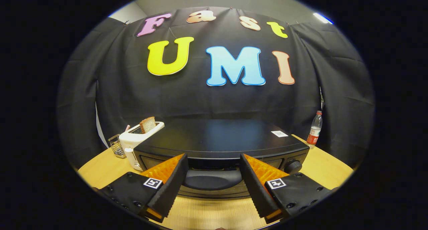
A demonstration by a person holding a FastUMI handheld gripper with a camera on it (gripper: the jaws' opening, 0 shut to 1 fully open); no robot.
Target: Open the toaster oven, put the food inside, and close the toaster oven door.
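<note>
Black toaster oven [220,141] crosswise, fingers [167,181] parted

The black toaster oven [220,146] sits on the worktop [207,213], door shut, its wide handle [212,180] between the spread fingers of the gripper [213,159]. Beyond the left finger, a bread slice [147,124] stands upright in a white toaster [135,139].

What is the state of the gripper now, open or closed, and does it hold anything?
Gripper: open, holding nothing; its fingers stand on either side of the toaster oven's door handle, not pressing on it.
</note>
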